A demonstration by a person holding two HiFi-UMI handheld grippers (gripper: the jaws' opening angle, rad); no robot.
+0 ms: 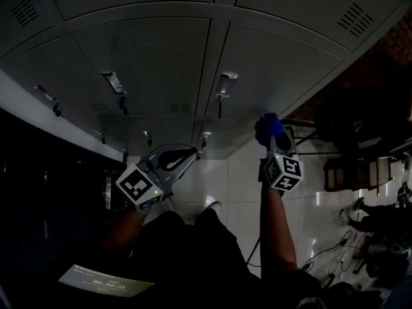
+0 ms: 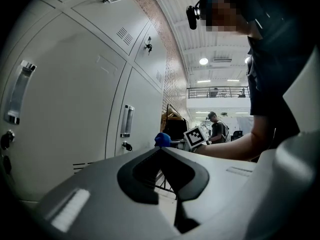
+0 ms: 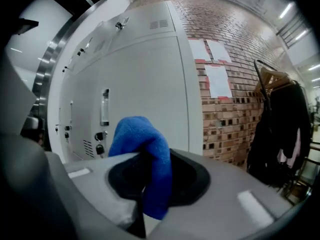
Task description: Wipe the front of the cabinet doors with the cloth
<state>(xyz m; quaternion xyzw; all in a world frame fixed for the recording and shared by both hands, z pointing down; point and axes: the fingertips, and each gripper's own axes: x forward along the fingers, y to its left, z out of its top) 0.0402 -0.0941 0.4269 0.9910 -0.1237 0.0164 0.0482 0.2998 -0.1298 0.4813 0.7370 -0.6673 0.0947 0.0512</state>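
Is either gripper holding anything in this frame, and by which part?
The right gripper is shut on the blue cloth, pinched at a fold, with a bunch poking out past the jaws. The left gripper is shut and empty.

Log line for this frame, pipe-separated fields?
right gripper: shut on blue cloth | left gripper: shut, empty | cloth near cabinet doors, contact unclear

Left gripper (image 1: pixel 183 156): pale grey moulded plastic shell, black-lined jaws tapering to a point. White cube with black square markers (image 1: pixel 138 185) mounted behind those jaws, small green light at its edge. Right gripper (image 1: pixel 275 148): same grey shell, matching marker cube (image 1: pixel 284 172). Dark short-sleeved top (image 2: pixel 272 59). Dark trousers (image 1: pixel 187 250) below the white cube.
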